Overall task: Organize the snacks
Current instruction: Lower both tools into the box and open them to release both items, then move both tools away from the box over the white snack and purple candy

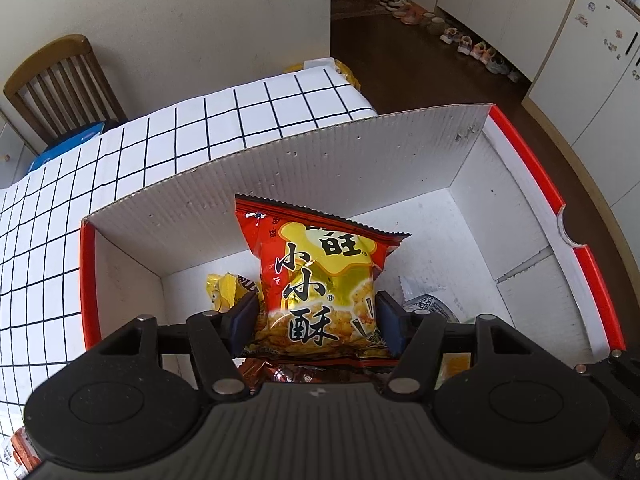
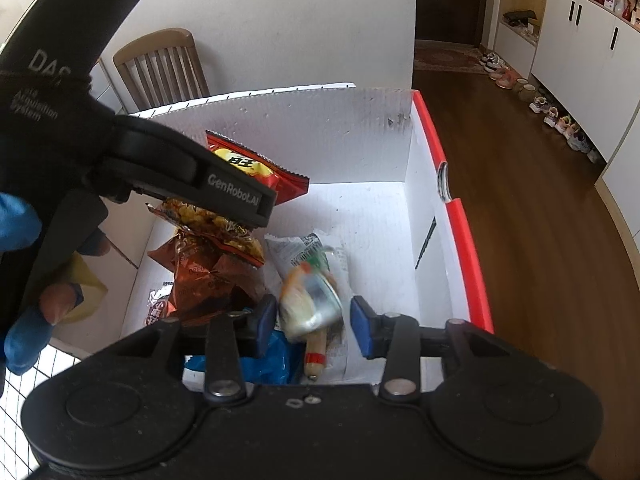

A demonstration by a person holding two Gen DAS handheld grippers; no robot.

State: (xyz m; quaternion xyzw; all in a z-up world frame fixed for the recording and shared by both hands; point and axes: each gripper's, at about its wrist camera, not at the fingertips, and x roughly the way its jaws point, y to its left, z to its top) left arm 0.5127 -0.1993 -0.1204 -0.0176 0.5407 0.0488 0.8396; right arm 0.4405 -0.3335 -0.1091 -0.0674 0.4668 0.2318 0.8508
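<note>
Red-and-gold snack bag being held over the white cardboard box.
It is being pinched by the left gripper fingers; the right gripper fingers are being kept spread around a blurred clear packet.

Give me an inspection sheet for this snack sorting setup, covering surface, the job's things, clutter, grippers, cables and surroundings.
Surface: table with a white grid-pattern cloth.
Job's things: white cardboard box with red rim on the table; red and yellow snack bag held above its floor; brown snack bag, blurred pale packet, sausage stick and blue packet inside.
Clutter: blue item by the chair.
Grippers: left gripper shut on the red and yellow snack bag; right gripper open over the box.
Cables: nothing seen.
Surroundings: wooden chair, white cabinets, shoes along the floor.
</note>
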